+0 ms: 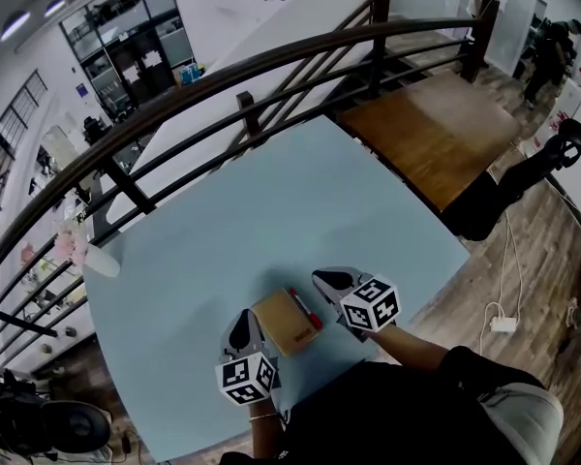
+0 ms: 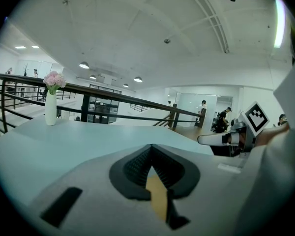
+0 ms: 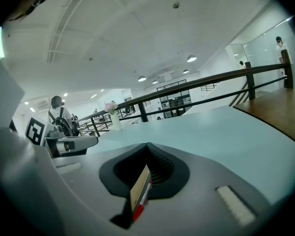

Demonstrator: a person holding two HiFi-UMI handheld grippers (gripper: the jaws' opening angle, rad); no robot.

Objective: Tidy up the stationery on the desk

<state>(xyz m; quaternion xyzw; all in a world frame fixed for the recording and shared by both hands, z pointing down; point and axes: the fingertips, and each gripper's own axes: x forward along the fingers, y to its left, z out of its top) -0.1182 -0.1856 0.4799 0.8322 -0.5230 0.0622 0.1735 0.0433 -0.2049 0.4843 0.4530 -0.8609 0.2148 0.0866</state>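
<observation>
Brown notebook (image 1: 283, 324) flat, red pen (image 1: 305, 308) alongside

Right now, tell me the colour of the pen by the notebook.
Red; the pen shows best in the head view.

No legible words or numbers found, only square markers carried on the left tool's cube (image 1: 245, 378) and the right tool's cube (image 1: 371, 304).

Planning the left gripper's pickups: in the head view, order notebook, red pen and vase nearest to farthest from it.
1. notebook, beside the left gripper.
2. red pen, along notebook's right edge.
3. vase, table's far left corner.
</observation>
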